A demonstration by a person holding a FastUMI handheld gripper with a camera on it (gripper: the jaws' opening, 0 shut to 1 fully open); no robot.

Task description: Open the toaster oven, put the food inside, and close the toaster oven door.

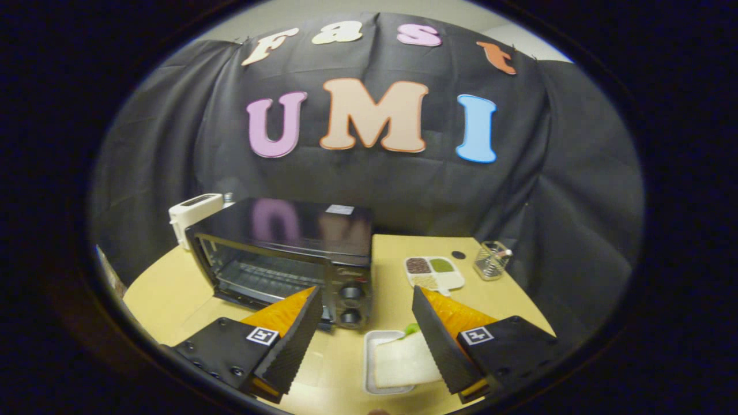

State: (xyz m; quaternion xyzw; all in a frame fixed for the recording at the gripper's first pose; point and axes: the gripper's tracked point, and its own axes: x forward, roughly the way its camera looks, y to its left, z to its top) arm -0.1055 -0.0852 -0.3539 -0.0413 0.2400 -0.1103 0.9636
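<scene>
A black toaster oven [282,248] stands on the yellow table [519,300], just beyond my left finger. Its glass door looks shut, and a wire rack shows through it. Two knobs [350,304] sit on its right panel. The food is a pale sandwich with a bit of green leaf [398,360]. It lies on a small white tray [372,340], between the fingers and close to the right one. My gripper [366,291] is open and holds nothing, hovering above the table in front of the oven.
A white toaster [193,210] stands behind the oven's left corner. To the right of the oven lie a white divided dish of grains [433,272], a small dark spot [458,254] and a wire holder [491,260]. The table's curved edge runs close on both sides.
</scene>
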